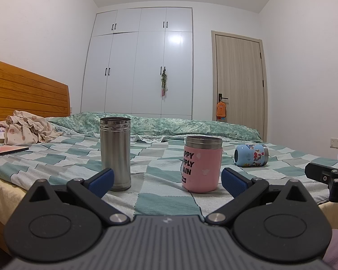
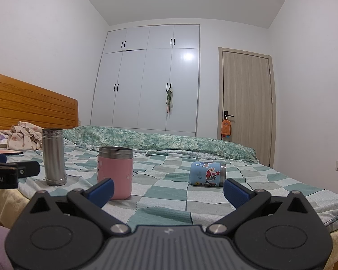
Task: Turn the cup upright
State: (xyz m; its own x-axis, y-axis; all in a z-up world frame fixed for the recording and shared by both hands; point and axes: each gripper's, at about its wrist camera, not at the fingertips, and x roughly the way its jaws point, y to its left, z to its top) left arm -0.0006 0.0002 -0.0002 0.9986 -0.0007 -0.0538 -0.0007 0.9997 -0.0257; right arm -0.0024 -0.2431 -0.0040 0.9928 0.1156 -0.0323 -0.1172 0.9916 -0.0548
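Observation:
A small blue cartoon cup (image 2: 207,174) lies on its side on the checked bedspread, its steel rim to the right; it also shows in the left wrist view (image 1: 251,155). A pink cup (image 1: 201,164) and a tall steel cup (image 1: 115,154) stand upright; both show in the right wrist view, pink (image 2: 115,172) and steel (image 2: 54,156). My left gripper (image 1: 167,183) is open and empty, short of the pink and steel cups. My right gripper (image 2: 169,191) is open and empty, with the blue cup just beyond its right finger.
A rumpled green quilt (image 2: 169,142) lies across the far side of the bed. Crumpled clothes (image 1: 27,129) and a flat notebook with a dark mouse (image 1: 2,150) sit at the left by the wooden headboard (image 1: 27,90). Wardrobe and door stand behind.

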